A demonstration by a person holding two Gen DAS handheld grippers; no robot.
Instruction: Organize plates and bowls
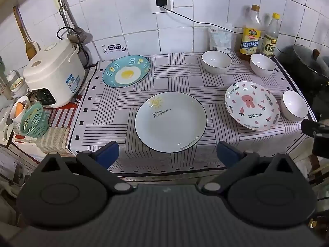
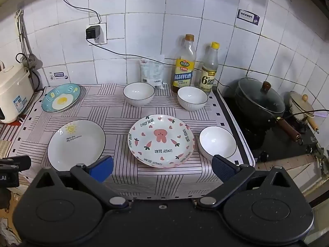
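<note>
Three plates (image 1: 170, 122) and three bowls (image 2: 217, 142) lay scattered; left gripper (image 1: 167, 154) and right gripper (image 2: 162, 167) hovered near, jaws apart, empty. Best stacked gently, like on like.

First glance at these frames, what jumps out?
Three patterned plates on the striped cloth: the blue egg plate back left, the white sun plate front centre, the pink rabbit plate to its right. Three white bowls ring the rabbit plate. Both grippers, left gripper and right gripper, hover open.

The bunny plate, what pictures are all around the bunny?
Pink hearts and little carrots circle the pink bunny on the white plate, with "LOVELY DEAR" lettering. Clearest in the right wrist view.
</note>
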